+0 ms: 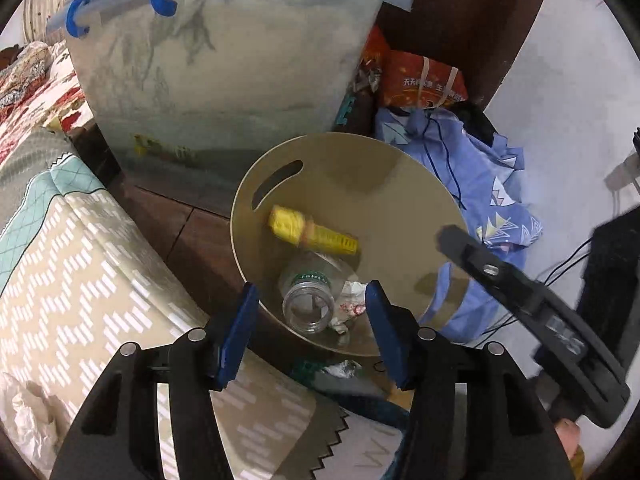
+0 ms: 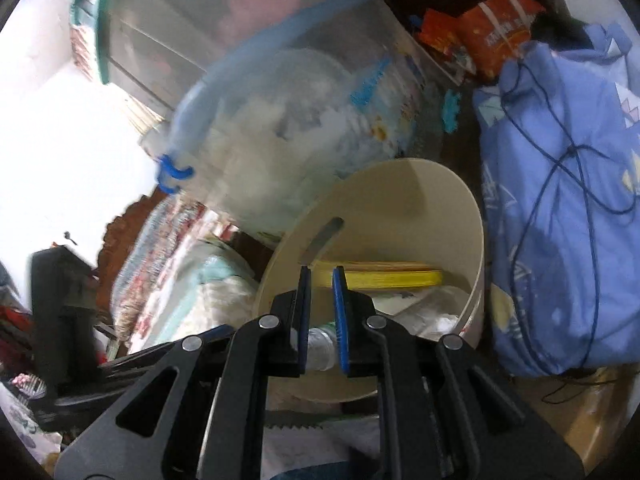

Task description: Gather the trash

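A beige round bin (image 1: 400, 184) stands on the floor below my left gripper (image 1: 312, 286). The gripper's blue pads are wide apart with nothing between them. Inside the bin lie a blurred yellow packet (image 1: 312, 232), a clear plastic bottle (image 1: 308, 300) and crumpled paper (image 1: 352, 300). My right gripper (image 1: 448, 240) reaches in from the right above the bin's rim. In the right wrist view my right gripper (image 2: 322, 270) has its pads nearly together and holds nothing. Beyond it are the bin (image 2: 440, 200), the yellow packet (image 2: 380, 278) and the bottle (image 2: 320, 344).
A translucent storage box (image 1: 224, 72) with a blue latch stands behind the bin. Orange snack bags (image 1: 420, 80) and a blue patterned cloth bundle (image 1: 480, 184) with a cord lie to the right. Patterned bedding (image 1: 80, 240) fills the left. Pale floor (image 1: 580, 100) is at far right.
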`<action>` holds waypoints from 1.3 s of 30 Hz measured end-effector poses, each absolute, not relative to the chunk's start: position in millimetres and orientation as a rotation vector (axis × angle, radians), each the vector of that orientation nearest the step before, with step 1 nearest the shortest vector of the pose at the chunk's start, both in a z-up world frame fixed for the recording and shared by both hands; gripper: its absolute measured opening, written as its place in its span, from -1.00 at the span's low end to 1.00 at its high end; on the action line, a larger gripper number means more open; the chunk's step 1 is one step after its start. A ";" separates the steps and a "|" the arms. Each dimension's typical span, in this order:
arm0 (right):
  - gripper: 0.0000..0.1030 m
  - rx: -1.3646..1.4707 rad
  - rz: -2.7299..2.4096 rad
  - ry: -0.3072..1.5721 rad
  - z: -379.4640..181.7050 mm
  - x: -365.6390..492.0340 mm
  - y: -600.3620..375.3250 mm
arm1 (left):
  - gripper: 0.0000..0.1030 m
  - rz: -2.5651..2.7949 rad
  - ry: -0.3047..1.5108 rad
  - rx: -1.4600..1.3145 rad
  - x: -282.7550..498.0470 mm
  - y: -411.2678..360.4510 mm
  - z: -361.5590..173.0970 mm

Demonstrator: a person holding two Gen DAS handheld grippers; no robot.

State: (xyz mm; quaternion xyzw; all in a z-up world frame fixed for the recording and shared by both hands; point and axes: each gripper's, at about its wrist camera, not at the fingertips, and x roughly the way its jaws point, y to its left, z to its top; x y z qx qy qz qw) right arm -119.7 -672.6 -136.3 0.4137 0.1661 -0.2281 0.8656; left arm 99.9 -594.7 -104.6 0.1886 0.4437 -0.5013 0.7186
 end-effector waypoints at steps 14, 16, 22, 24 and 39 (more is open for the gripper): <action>0.15 1.119 -0.693 0.571 -306.7 -272.9 -648.8 | 0.30 -1.138 0.968 0.340 94.1 -524.2 -84.4; 0.11 1.169 -0.703 0.636 -344.3 -276.5 -651.9 | 0.30 -1.114 0.979 0.345 91.9 -508.6 -90.5; 0.06 1.283 -0.788 0.860 -450.2 -284.3 -650.8 | 0.30 -1.014 0.931 0.432 80.9 -475.5 -110.6; 0.06 1.306 -0.767 0.928 -482.2 -280.9 -646.8 | 0.30 -0.976 0.896 0.445 81.3 -469.8 -111.9; -0.03 0.910 -0.830 1.517 -659.2 -209.8 -623.3 | 0.59 -0.850 0.903 0.469 91.8 -480.5 -123.0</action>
